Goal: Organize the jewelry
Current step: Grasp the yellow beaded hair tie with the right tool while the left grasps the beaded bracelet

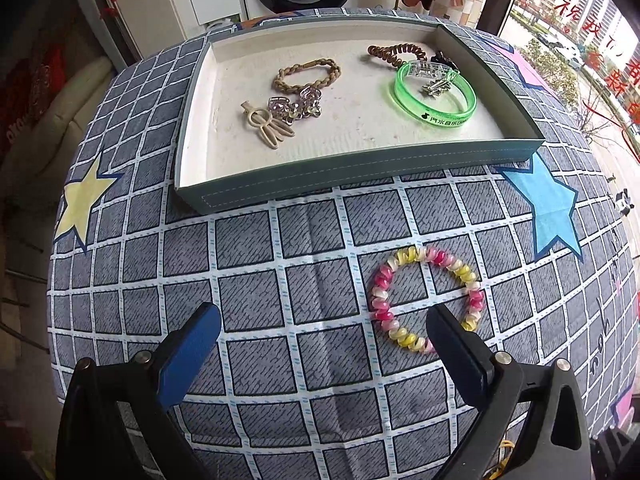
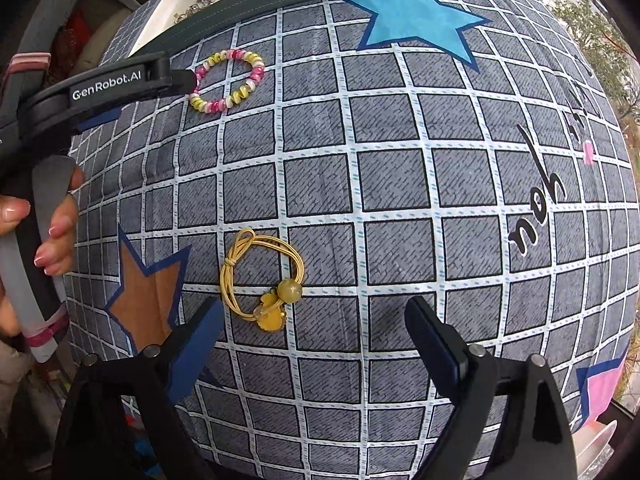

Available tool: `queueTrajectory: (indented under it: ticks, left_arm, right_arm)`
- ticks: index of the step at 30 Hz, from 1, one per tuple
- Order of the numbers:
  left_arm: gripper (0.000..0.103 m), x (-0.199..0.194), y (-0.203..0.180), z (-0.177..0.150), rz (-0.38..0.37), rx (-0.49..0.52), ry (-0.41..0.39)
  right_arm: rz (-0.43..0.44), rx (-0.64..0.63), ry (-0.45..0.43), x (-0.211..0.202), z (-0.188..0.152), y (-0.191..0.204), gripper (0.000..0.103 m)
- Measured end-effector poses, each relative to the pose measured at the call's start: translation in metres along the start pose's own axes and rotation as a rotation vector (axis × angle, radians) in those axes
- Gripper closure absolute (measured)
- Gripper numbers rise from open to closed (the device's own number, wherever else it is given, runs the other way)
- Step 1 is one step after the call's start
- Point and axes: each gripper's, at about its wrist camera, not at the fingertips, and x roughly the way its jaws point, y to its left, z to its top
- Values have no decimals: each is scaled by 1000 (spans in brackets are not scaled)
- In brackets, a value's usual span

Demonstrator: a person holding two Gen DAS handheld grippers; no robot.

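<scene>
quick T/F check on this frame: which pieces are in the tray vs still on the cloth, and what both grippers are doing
1. The pink-and-yellow spiral hair tie lies inside the tray. False: it lies on the checked cloth, in front of the tray.
2. The green bangle is in the tray. True.
3. The left gripper is shut on the spiral hair tie. False: its jaws are open and hold nothing; the tie lies beside its right finger.
4. The yellow elastic hair tie with a bead lies on the cloth, outside the tray. True.
5. The right gripper is open and empty. True.
6. The beige hair clip lies on the cloth. False: it is in the tray.
</scene>
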Motion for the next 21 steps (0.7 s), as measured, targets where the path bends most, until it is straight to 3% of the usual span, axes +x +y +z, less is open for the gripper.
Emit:
queueTrajectory:
  ticks: [6,8,14,17,20,21]
  left_arm:
    - [0,9,-16,13,5,42,-14]
    - [6,12,-21,13,3,57,-13]
    - [17,19,-35,11,-3,108,1]
    - [22,19,-40,13,-13,115,-4]
    - [34,18,-41,15,-36,105,-2]
    - [45,17,-41,15,-50,102,-3]
  right_arm:
    - [-33,54,-43,-1,-13,-3,31]
    - [-55,58,-54,3,-13,8,34]
    - [-211,-100,-86,15,-23,46,43]
    - [-213,-155,-99,17,-31,56,58]
    - [-205,-165,-97,20,-34,66,82]
    - [-195,-162,-93,20,-34,67,86]
